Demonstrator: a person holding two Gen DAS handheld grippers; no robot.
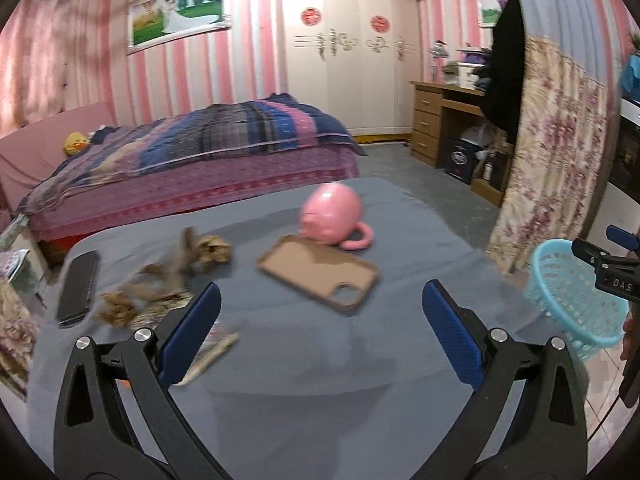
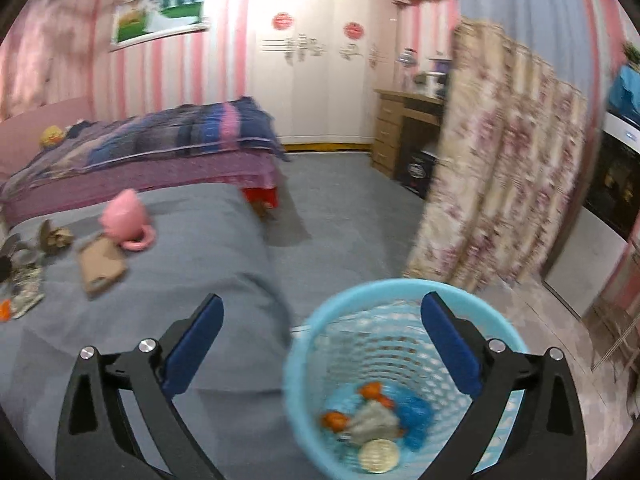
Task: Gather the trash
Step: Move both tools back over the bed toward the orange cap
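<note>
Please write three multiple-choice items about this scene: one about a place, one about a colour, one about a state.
1. Where does the phone case lie?
A. in the basket
B. on the grey cloth, in front of the pink mug
C. on the bed

2. What colour is the basket?
A. light blue
B. red
C. black

3. How is the right gripper?
A. shut on paper
B. open, empty
C. shut on the mug

Answers:
1 B, the case lies flat beside the mug.
2 A, its rim is light blue.
3 B, the jaws stand apart, nothing between them.

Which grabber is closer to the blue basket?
Right. The right gripper hangs open just above the blue basket, one finger over its mouth. The left gripper is open over the grey table, the basket off to its side.
</note>
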